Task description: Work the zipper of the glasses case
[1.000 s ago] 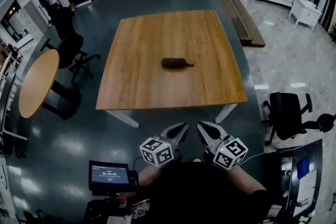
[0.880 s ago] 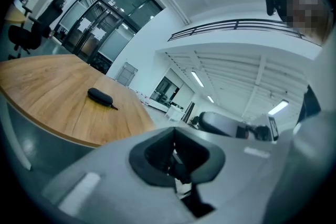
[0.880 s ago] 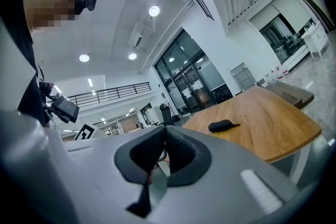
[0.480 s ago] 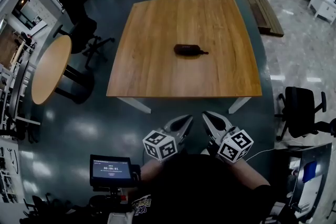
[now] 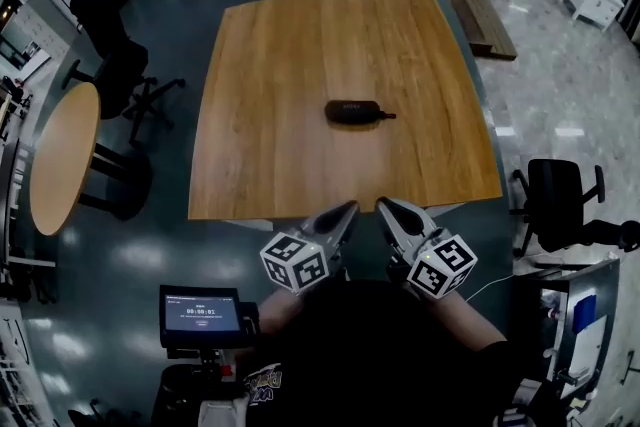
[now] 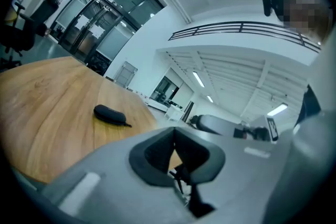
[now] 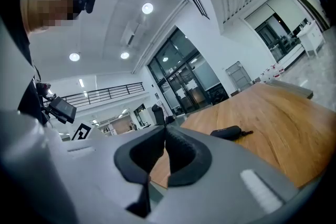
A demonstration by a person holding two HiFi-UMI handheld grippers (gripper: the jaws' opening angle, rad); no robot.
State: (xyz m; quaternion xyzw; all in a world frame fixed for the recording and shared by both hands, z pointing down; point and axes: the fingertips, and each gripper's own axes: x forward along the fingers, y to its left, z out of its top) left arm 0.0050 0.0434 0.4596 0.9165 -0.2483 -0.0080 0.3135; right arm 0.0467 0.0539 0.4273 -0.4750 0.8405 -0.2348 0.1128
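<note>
**Q:** Tongs: what state?
**A:** Left gripper (image 5: 347, 209) and right gripper (image 5: 383, 204) are both clenched, pads together, with nothing between them. They sit side by side at the near edge of the table (image 5: 290, 45), both pointing across it.

**Q:** And the task's object?
**A:** The glasses case (image 5: 352, 111) is dark and looks closed, as far as can be made out. It lies flat near the table's centre, well apart from both grippers and untouched.

**Q:** On which relation does the approach turn?
**A:** The case lies straight ahead of the pair, farther in from the table's near edge. Its long axis runs crosswise to the grippers, parallel to that edge. A thin tab (image 5: 387, 116) projects from the end toward the table's right side. Whether it is the zipper pull or a carrying loop cannot be told.

**Q:** Which hand is nearer?
**A:** There is little to choose between them. The body of the case lies ahead of the left gripper and the tab end ahead of the right. As a judgement, the left suits steadying the body and the right suits working the tab end. Both must first reach in over the table and open.
</note>
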